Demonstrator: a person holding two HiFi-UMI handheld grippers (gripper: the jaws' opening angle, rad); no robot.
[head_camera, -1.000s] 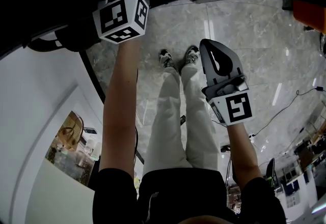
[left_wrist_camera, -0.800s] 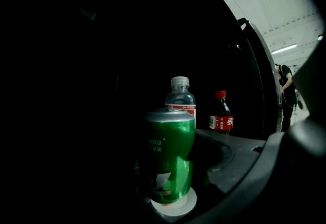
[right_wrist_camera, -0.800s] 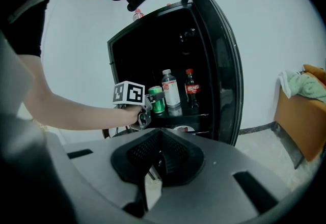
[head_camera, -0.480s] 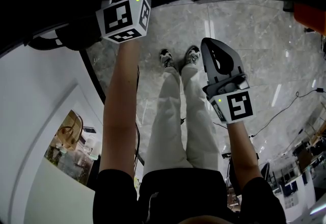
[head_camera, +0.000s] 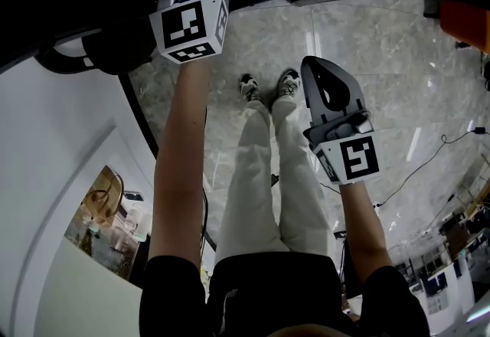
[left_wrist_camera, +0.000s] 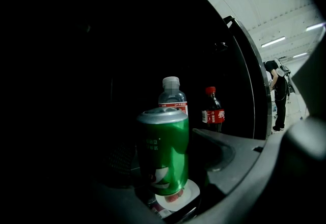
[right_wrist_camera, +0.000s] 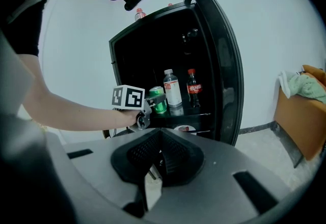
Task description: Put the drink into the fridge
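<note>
Left gripper view: the left gripper [right_wrist_camera: 152, 106] is clamping the green aluminium drink can [left_wrist_camera: 163, 152] upright inside the open black mini fridge [right_wrist_camera: 147, 55], on the near side of a clear plastic water bottle [left_wrist_camera: 172, 96] and a dark red-capped cola bottle [left_wrist_camera: 212, 111]. The right gripper [right_wrist_camera: 159, 159] is hanging closed and empty, well apart from the fridge.

The left gripper view is mostly black, only the green can [left_wrist_camera: 163, 149] lit; ceiling strip lights [left_wrist_camera: 273, 42] glare upper right. Fisheye bends all edges; the floor [head_camera: 383, 60] gleams.
</note>
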